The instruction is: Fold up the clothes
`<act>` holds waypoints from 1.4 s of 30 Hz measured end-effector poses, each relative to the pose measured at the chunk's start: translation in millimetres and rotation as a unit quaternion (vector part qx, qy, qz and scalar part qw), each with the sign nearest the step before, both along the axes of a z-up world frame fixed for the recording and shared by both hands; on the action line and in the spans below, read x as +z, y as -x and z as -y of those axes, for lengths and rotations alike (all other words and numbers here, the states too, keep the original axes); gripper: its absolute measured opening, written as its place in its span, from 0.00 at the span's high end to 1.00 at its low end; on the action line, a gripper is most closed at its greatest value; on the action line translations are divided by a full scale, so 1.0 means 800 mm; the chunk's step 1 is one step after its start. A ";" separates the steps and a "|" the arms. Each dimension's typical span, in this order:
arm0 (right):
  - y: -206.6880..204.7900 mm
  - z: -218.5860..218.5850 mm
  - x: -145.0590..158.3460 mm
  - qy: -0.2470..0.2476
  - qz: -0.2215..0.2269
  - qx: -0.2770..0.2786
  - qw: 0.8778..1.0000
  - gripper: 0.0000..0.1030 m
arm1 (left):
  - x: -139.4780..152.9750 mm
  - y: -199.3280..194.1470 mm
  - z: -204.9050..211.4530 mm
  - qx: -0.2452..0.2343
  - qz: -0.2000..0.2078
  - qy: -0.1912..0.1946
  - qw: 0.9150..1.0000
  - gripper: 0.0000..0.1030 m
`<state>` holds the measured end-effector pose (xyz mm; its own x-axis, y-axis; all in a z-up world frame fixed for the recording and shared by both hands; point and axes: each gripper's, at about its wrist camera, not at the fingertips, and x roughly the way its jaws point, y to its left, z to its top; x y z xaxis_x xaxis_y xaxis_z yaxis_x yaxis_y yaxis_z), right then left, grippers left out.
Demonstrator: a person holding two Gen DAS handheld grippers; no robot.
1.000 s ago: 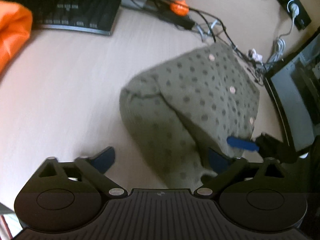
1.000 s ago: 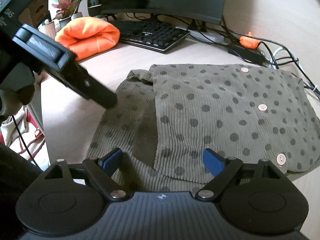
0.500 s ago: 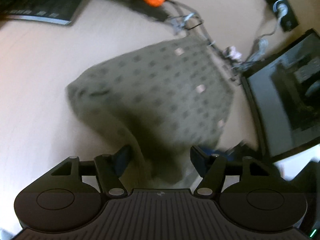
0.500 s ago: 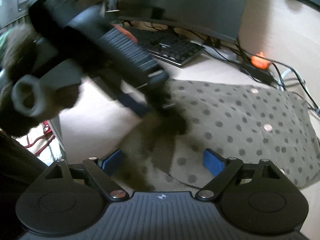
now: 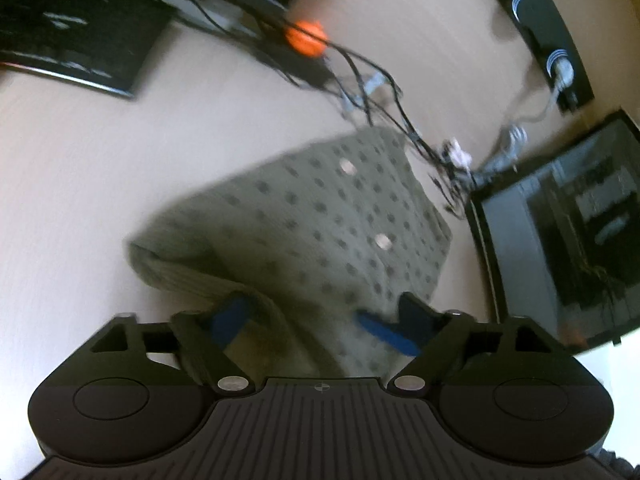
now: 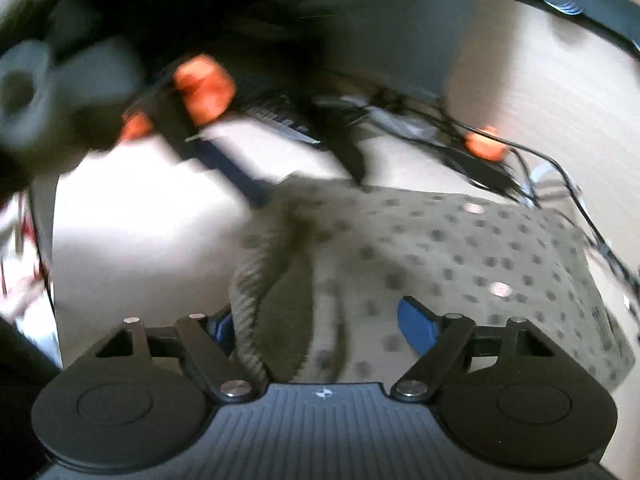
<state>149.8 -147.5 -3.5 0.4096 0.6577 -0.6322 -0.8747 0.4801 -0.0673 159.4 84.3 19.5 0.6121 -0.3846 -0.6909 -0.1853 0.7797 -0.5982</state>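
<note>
An olive polka-dot garment [image 5: 320, 216] with pale buttons lies folded on the light desk [image 5: 100, 184]. My left gripper [image 5: 320, 316] hangs over its near left corner. Its jaws are opening, and a raised fold of the cloth lies loose between the blue pads [image 5: 230, 318]. In the right wrist view the left gripper [image 6: 310, 190] is a blur above the garment's [image 6: 460, 256] far left corner. My right gripper [image 6: 320, 324] straddles the near edge. Its jaws are closing around a ribbed ridge of cloth that hides part of the left pad, with no clear squeeze.
A black keyboard [image 5: 76, 52] lies at the back left. Tangled cables with an orange blob [image 5: 306, 38] run behind the garment. A dark screen [image 5: 560, 240] stands at its right, a black bar [image 5: 540, 28] on the wall. Orange cloth [image 6: 204, 88] shows behind the left gripper.
The left gripper swept in over the garment's left side, narrowed, then widened again. The loose left part of the garment is now bunched up into a ridge. The right gripper's fingers have narrowed slightly.
</note>
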 end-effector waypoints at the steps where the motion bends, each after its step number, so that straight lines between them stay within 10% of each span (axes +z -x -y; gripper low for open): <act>1: -0.007 0.005 0.003 -0.010 -0.016 -0.009 1.000 0.22 | -0.001 0.001 -0.007 0.005 -0.003 0.001 1.000 0.11; 10: -0.004 0.012 -0.002 -0.013 -0.032 -0.012 0.999 0.22 | -0.038 -0.034 0.003 -0.026 -0.037 0.063 0.997 0.11; 20: 0.014 -0.005 -0.026 0.014 0.098 -0.050 0.994 0.03 | 0.000 -0.090 0.042 -0.094 0.014 0.056 0.994 0.10; 24: -0.027 -0.013 -0.028 0.033 0.105 -0.071 0.991 0.31 | -0.002 -0.097 0.045 -0.101 0.015 0.060 0.993 0.10; 34: -0.090 0.023 0.010 -0.038 -0.004 -0.113 0.993 0.50 | -0.025 -0.038 -0.066 0.039 0.014 0.073 0.996 0.07; 38: -0.133 0.048 0.020 -0.093 -0.083 -0.157 0.980 0.51 | -0.007 -0.046 -0.062 -0.002 0.058 -0.078 0.995 0.06; 42: -0.175 0.079 0.029 -0.137 -0.137 -0.208 0.959 0.51 | 0.015 -0.064 -0.007 -0.145 0.126 -0.214 0.958 0.05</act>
<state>290.1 -210.5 19.5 0.5153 0.6303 -0.5806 -0.5703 0.7579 0.3166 210.7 89.8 31.1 0.6914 -0.2779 -0.6669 0.1840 0.9604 -0.2094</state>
